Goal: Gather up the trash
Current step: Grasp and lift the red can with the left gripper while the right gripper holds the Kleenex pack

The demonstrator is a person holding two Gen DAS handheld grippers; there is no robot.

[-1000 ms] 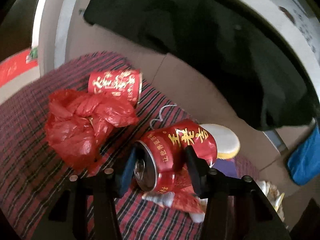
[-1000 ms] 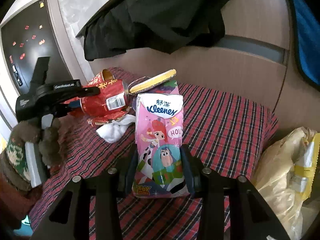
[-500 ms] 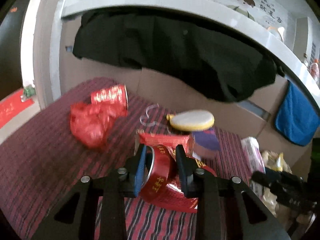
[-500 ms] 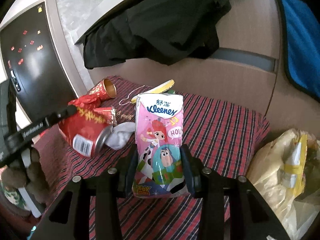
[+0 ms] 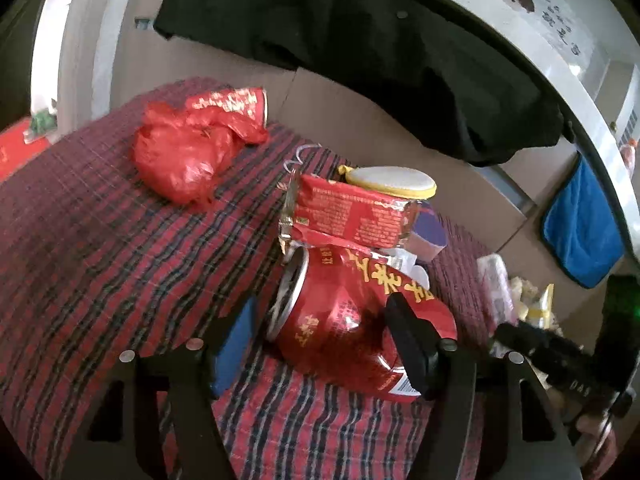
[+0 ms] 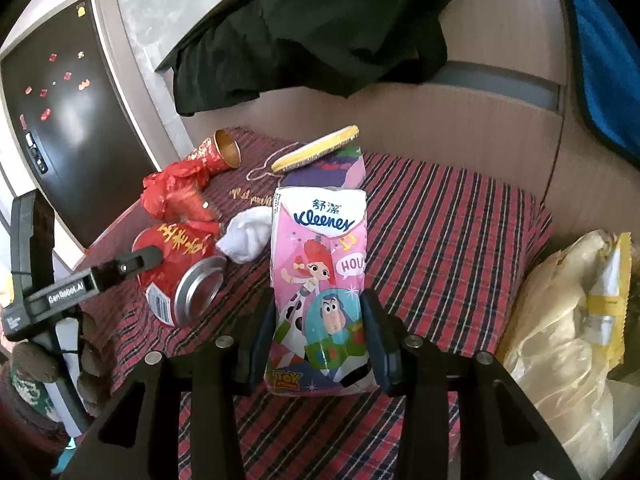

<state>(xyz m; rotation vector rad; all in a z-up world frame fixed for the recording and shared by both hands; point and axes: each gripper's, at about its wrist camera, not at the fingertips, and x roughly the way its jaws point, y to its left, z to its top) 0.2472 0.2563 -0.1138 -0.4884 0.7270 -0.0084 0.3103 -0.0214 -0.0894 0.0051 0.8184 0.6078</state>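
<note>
Gaping left jaws [image 5: 320, 344] straddle red can [image 5: 344, 320], seemingly loose; right jaws [image 6: 320, 344] clench tissue pack [image 6: 320, 280].

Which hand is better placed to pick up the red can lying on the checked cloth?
Left. The left gripper already straddles the red can, jaws just opened wide. The right gripper is occupied, shut on the Kleenex pack.

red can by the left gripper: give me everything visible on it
The red can is dented metal with gold Chinese characters, a silver rim and a barcode label near its base. It lies on its side on the plaid cloth, between the fingers of the left gripper, whose jaws have just been opening; the left pad stands clear. A red wrapper rests against its far side.
</note>
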